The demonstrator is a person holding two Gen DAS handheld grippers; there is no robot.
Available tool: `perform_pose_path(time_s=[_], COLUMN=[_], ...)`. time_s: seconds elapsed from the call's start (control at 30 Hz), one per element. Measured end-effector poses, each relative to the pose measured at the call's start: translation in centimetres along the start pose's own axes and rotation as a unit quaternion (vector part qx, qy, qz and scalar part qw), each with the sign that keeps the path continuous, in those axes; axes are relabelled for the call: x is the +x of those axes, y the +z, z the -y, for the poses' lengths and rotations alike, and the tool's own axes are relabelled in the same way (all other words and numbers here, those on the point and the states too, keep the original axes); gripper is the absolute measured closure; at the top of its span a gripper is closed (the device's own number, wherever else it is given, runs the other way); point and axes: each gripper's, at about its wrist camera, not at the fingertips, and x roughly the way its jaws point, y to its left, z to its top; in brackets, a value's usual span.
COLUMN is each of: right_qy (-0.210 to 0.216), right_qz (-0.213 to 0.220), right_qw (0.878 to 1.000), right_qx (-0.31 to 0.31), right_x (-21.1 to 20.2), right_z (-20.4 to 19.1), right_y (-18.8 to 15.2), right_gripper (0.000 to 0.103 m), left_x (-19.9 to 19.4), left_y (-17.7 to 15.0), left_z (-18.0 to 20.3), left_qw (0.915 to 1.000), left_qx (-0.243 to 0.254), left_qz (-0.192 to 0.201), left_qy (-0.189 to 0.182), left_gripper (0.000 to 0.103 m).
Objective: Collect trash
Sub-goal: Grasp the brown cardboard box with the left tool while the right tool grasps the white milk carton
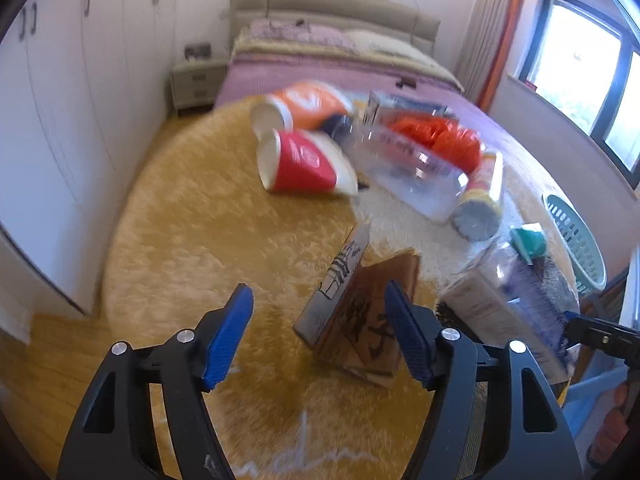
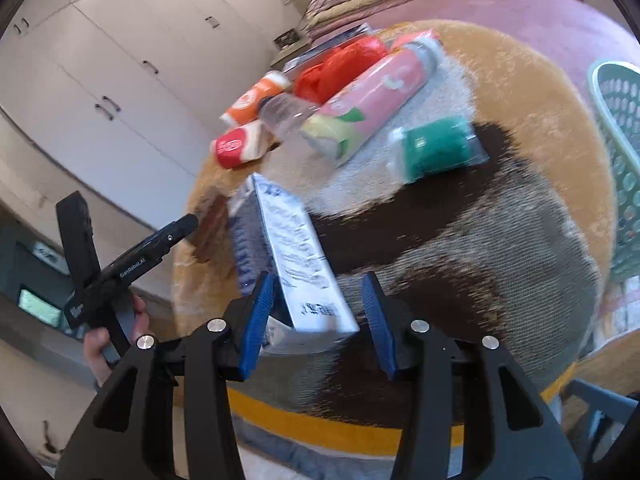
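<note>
Two tongs work over a round yellow rug point(image 1: 192, 216) that lies on the wooden floor at the foot of a bed point(image 1: 304, 76).

Left tongs point(image 1: 316, 292) stand wide, angled down at the rug. A brown box point(image 1: 360, 320) with dark lettering sits tilted between their fingers, close against the right-hand pad and well clear of the other; nothing is gripped. In the right wrist view a hand point(image 2: 100, 344) holds the handle of these tongs at the left edge.

Right tongs point(image 2: 318, 280) are set narrow on the near end of a blue and white carton point(image 2: 296, 248), which slants away from the camera above the rug's dark patch. The left-hand pad presses its side; the other sits right at its edge, and blur hides the contact. From the left wrist view the carton shows raised, just right of the box.

More trash lies toward the rug's far side, near the bed. An orange cup point(image 1: 312, 106) and a red cup point(image 1: 304, 164) lie on their sides, touching. Just beside them is a clear bottle point(image 1: 404, 168), with a red bag point(image 1: 440, 136) behind it. A pink roll point(image 2: 376, 88) lies along the bottle, and a green pack point(image 2: 436, 148) rests apart, nearer the carton.

A pale green basket point(image 1: 576, 236) stands at the rug's right edge. White cupboards point(image 1: 80, 100) line the left wall.
</note>
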Motion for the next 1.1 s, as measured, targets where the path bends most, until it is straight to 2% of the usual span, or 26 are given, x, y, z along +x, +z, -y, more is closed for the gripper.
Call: perform_pose_path(time_s=[0.03,0.07,0.17,0.23,0.27,0.33,0.37,0.43,0.5,0.57,0.67,0.77,0.97,1.1], right_qy=[-0.006,-0.016,-0.066,-0.067,-0.063,-0.061,-0.063,-0.067,-0.072,-0.073,-0.1,-0.104,-0.115,-0.11], right_qz=[0.005,0.013,0.023,0.027,0.031,0.048,0.056,0.064,0.067,0.063,0.06,0.05,0.04,0.041], right_qw=[1.0,1.0,0.998,0.997,0.998,0.997,0.996,0.993,0.989,0.986,0.977,0.973,0.973,0.972], right_qx=[0.002,0.005,0.005,0.007,0.007,-0.018,-0.04,-0.078,-0.114,-0.139,-0.177,-0.199,-0.194,-0.204], right_x=[0.0,-0.2,-0.3,-0.7,-0.9,-1.6,-1.8,-2.0,-1.5,-0.5,0.8,2.1,3.7,3.6], right_z=[0.4,0.9,2.0,2.8,2.9,2.2,1.4,0.2,-1.2,-2.0,-3.1,-3.6,-3.2,-3.7], right_y=[0.1,0.4,0.8,0.8,0.7,0.4,0.2,-0.2,-0.7,-0.8,-1.1,-1.3,-1.2,-1.1], right_gripper=[0.06,0.06,0.06,0.06,0.06,0.06,0.059,0.052,0.041,0.037,0.032,0.031,0.032,0.04], left_x=[0.9,1.6,2.8,2.7,2.5,2.0,1.6,0.8,0.0,-1.0,-2.1,-2.7,-2.5,-2.6], left_y=[0.1,0.1,-0.2,-0.4,-0.4,-0.6,-0.7,-0.9,-1.0,-1.2,-1.5,-1.6,-1.5,-1.5], left_z=[-0.1,-0.3,-0.2,-0.1,-0.1,-0.2,-0.3,-0.3,-0.3,0.0,0.9,2.0,3.5,4.6], left_qw=[0.9999,0.9995,0.9987,0.9989,0.9989,0.9985,0.9984,0.9987,0.9985,0.9983,0.9989,0.9991,0.9994,0.9993], left_qx=[-0.005,-0.012,-0.026,-0.026,-0.029,-0.04,-0.044,-0.049,-0.052,-0.052,-0.036,-0.025,-0.01,0.001], left_qz=[-0.01,-0.019,-0.034,-0.029,-0.026,-0.018,-0.012,-0.002,0.007,0.016,0.026,0.032,0.031,0.032], left_qy=[-0.008,-0.02,-0.027,-0.027,-0.028,-0.034,-0.031,-0.018,-0.017,-0.022,-0.016,-0.009,-0.014,-0.018], left_gripper=[0.046,0.057,0.074,0.08,0.089,0.098,0.098,0.098,0.098,0.098,0.098,0.098,0.098,0.098])
